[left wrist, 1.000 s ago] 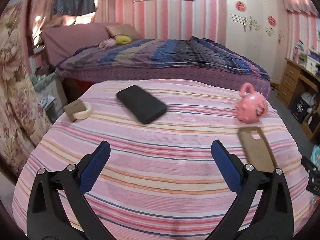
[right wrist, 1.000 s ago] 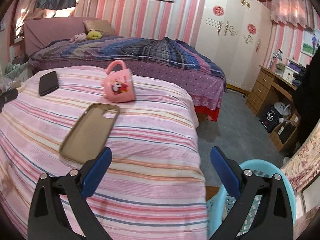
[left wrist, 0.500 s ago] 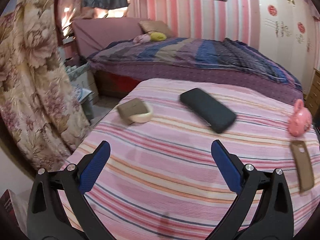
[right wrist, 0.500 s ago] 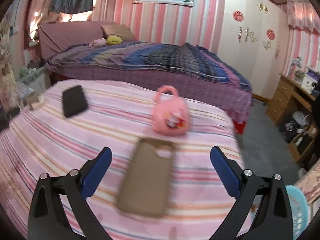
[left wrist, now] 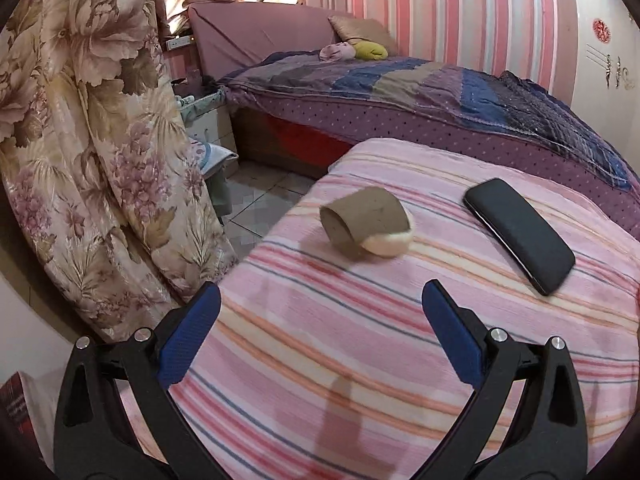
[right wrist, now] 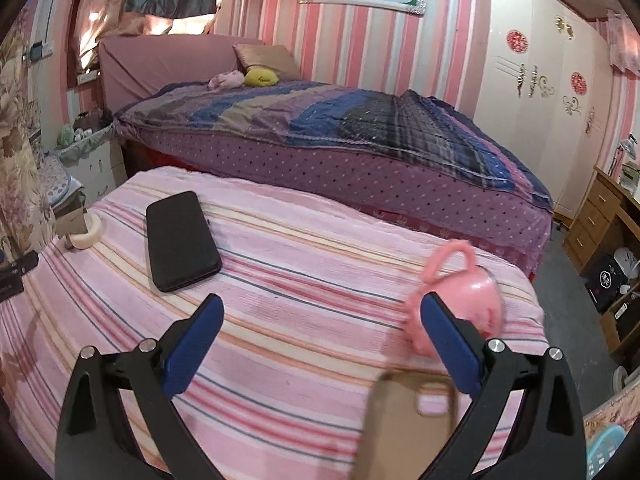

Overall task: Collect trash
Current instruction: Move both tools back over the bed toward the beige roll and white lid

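Observation:
A brown cardboard tube with a cream roll end (left wrist: 366,227) lies on the pink striped cloth, near its left edge; in the right wrist view the same cardboard roll (right wrist: 82,232) sits far left. My left gripper (left wrist: 320,306) is open, a short way in front of the roll, nothing between its fingers. My right gripper (right wrist: 322,314) is open over the cloth's middle, holding nothing. A black phone (left wrist: 518,234) (right wrist: 180,242) lies flat right of the roll. A pink mug (right wrist: 460,308) lies on its side behind the right finger. A tan phone case (right wrist: 404,424) lies near the front.
The striped table (left wrist: 360,360) ends at the left above a tiled floor. A floral curtain (left wrist: 92,152) hangs close on the left. A bed with a purple quilt (right wrist: 340,132) stands behind. A blue basket (right wrist: 604,450) peeks in at lower right, drawers (right wrist: 600,216) beyond.
Both grippers have swung left. The cardboard roll has come from the far left into the middle of the left view; the basket has slid out to the right view's corner.

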Action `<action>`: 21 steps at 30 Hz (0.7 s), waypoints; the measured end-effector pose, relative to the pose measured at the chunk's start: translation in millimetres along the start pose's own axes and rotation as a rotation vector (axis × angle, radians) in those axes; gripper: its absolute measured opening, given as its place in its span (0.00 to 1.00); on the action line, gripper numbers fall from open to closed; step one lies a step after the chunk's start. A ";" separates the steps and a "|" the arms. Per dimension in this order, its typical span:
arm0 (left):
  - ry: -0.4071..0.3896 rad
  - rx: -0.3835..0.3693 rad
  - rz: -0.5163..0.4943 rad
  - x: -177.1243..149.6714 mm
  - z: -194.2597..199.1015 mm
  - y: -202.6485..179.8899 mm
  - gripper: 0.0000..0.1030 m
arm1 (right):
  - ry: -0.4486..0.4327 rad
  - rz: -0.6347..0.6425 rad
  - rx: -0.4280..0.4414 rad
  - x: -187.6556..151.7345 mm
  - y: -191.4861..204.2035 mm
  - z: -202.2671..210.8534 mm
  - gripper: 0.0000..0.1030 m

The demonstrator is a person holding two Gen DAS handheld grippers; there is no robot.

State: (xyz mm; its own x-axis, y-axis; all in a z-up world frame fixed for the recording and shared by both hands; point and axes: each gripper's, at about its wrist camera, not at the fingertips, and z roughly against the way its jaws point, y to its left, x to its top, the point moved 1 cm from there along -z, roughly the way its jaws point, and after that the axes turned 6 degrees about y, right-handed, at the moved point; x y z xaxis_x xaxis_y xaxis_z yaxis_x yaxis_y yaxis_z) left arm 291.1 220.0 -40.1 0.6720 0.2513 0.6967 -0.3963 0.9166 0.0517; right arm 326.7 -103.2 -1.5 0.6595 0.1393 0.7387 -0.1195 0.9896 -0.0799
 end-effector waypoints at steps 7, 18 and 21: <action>0.007 0.041 0.025 16.1 -15.9 37.5 0.95 | 0.003 0.079 0.080 17.9 48.7 -29.5 0.94; 0.025 0.166 0.099 25.7 -28.6 107.9 0.95 | -0.007 0.280 0.304 50.8 192.0 -63.1 0.94; 0.031 0.181 0.123 24.2 -29.2 124.6 0.95 | 0.004 0.322 0.355 56.9 229.4 -70.6 0.94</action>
State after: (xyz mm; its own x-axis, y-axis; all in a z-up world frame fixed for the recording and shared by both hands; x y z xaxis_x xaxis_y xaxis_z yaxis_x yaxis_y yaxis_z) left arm 276.1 349.4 -37.7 0.6292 0.3696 0.6837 -0.5804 0.8085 0.0970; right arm 389.2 134.3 -25.0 0.5502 0.4372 0.7114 -0.5638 0.8230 -0.0697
